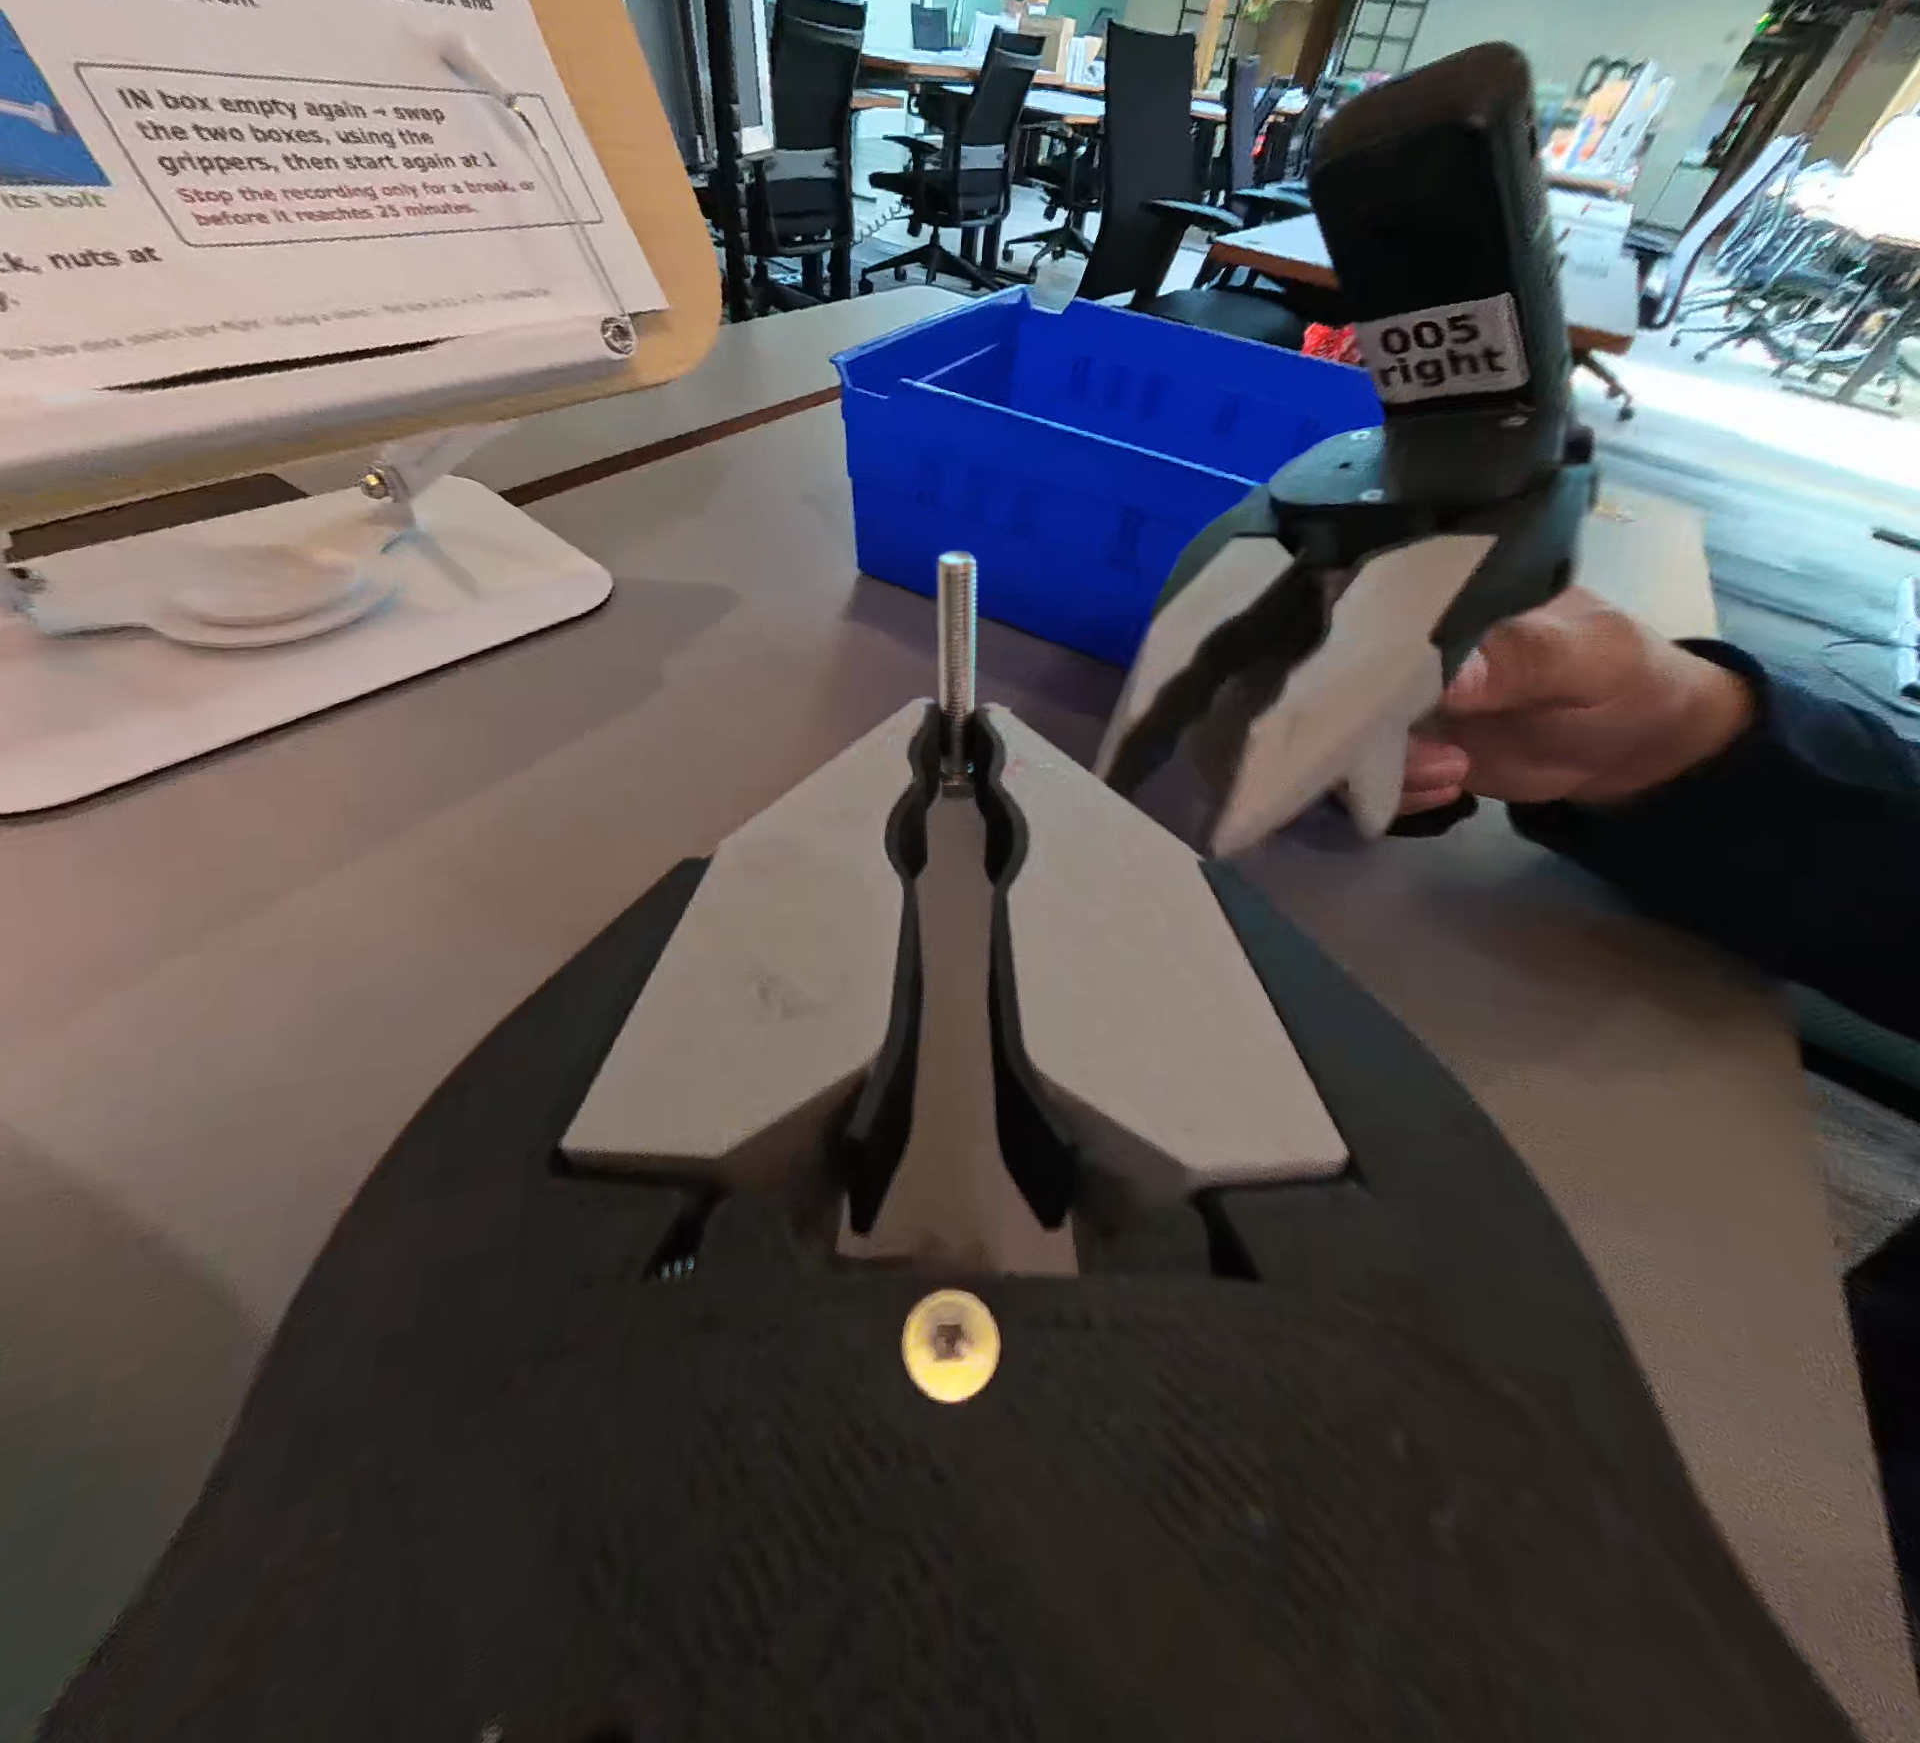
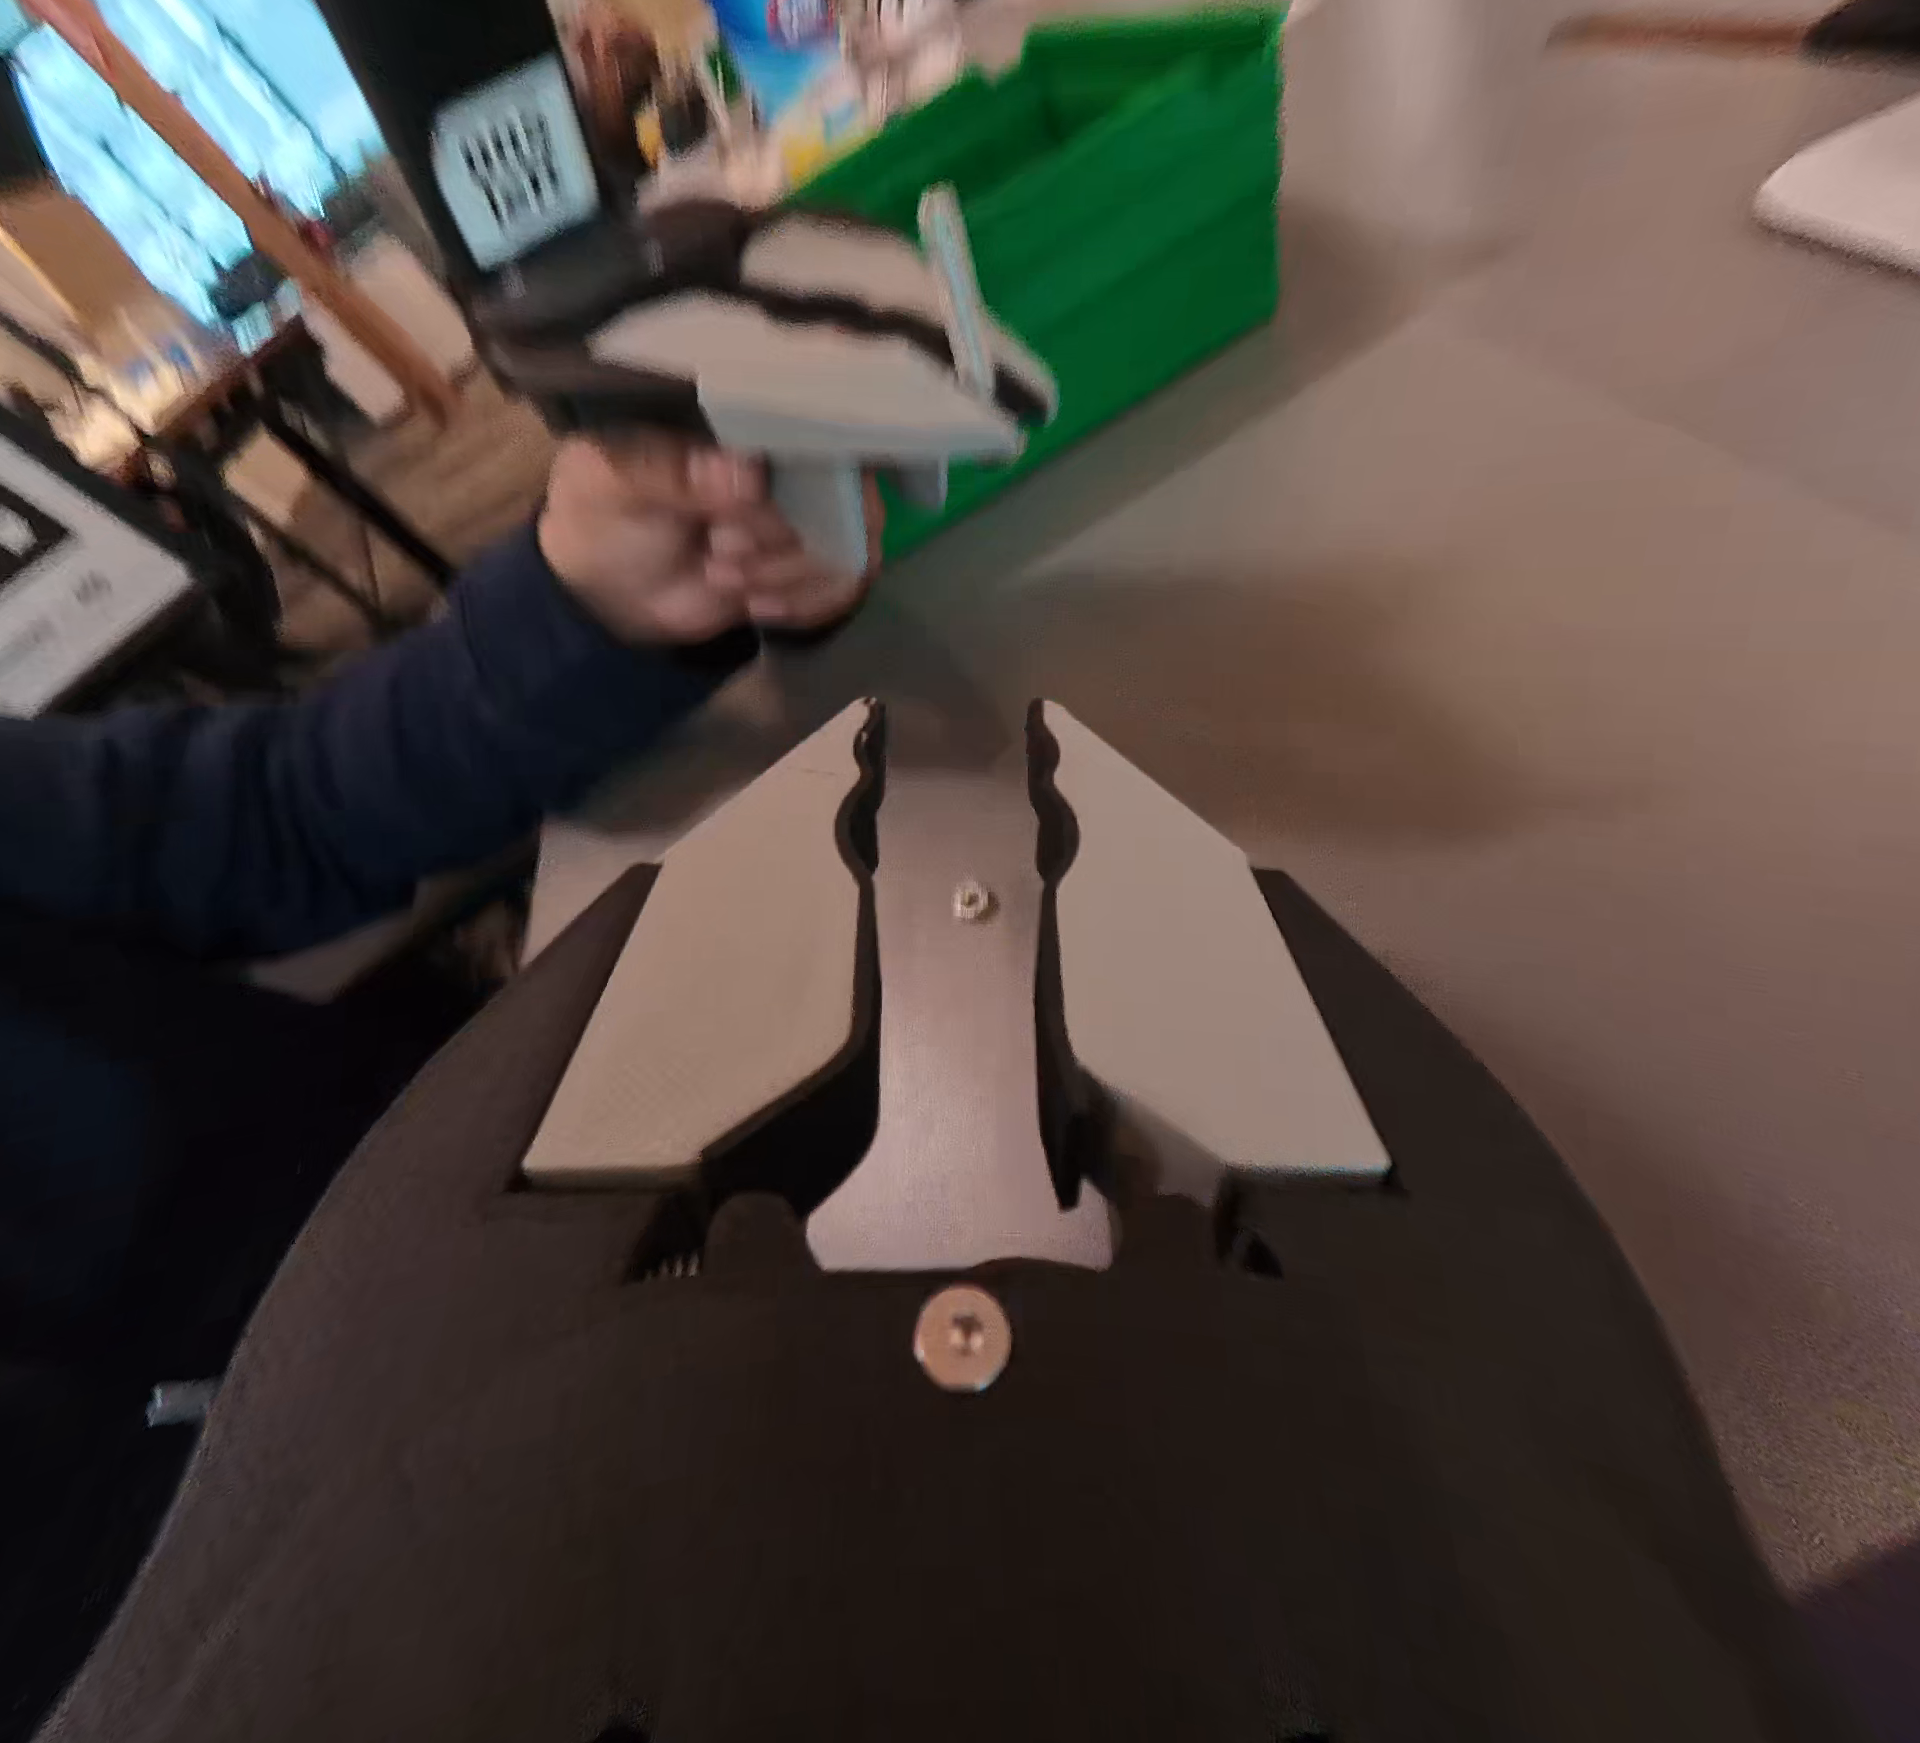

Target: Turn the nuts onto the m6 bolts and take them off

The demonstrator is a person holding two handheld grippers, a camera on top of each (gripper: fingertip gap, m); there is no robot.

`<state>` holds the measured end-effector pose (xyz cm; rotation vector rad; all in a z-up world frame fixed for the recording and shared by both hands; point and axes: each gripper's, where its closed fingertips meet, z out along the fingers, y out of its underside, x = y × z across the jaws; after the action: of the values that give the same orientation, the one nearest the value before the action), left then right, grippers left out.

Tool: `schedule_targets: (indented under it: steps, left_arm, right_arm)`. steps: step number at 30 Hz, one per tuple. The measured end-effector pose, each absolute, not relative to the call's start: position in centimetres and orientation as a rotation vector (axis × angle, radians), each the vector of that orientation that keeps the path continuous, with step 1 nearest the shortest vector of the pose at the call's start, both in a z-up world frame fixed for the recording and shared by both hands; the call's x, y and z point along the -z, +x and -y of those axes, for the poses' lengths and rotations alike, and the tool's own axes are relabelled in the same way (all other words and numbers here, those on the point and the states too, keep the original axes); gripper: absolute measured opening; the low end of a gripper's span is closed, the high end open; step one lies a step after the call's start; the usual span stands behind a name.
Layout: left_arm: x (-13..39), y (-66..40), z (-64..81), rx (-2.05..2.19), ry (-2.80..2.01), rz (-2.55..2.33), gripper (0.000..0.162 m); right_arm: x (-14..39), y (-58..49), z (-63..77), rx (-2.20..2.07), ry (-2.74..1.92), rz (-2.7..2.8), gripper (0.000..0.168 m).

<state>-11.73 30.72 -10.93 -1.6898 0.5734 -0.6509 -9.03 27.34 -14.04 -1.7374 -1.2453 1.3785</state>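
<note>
My left gripper (image 1: 956, 732) is shut on the head end of a silver M6 bolt (image 1: 956, 639) and holds it upright above the grey table. My right gripper (image 1: 1174, 810) is just right of it, tilted down towards the table, in a person's hand. In the blurred right wrist view my right gripper (image 2: 956, 722) is open and empty. A small silver nut (image 2: 971, 898) lies on the table in the gap between its fingers. Farther off, the left gripper (image 2: 987, 374) shows with the bolt (image 2: 958, 280).
A blue bin (image 1: 1091, 446) stands behind the bolt, and a green bin (image 2: 1122, 239) behind the left gripper. A white stand with an instruction sheet (image 1: 291, 135) fills the left side. The person's dark sleeve (image 1: 1714, 810) reaches in from the right.
</note>
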Motion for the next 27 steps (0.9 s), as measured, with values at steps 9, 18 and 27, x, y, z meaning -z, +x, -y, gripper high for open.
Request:
schedule_targets:
  steps: [9, 18, 27]
  left_arm:
    - [11.7, -12.5, -29.6, 0.805, -1.717, -0.616, 0.002]
    - [12.5, -12.0, -28.6, 0.857, -1.73, -0.684, 0.002]
    - [14.3, -10.3, -28.3, 0.9, -1.747, -0.763, 0.002]
  right_arm:
    - [22.2, -10.0, -23.8, -0.852, -1.7, 1.813, 0.021]
    - [22.5, -10.2, -24.0, -0.828, -1.677, 1.82, 0.007]
    - [19.4, -9.9, -24.6, -0.921, -1.653, 1.695, 0.007]
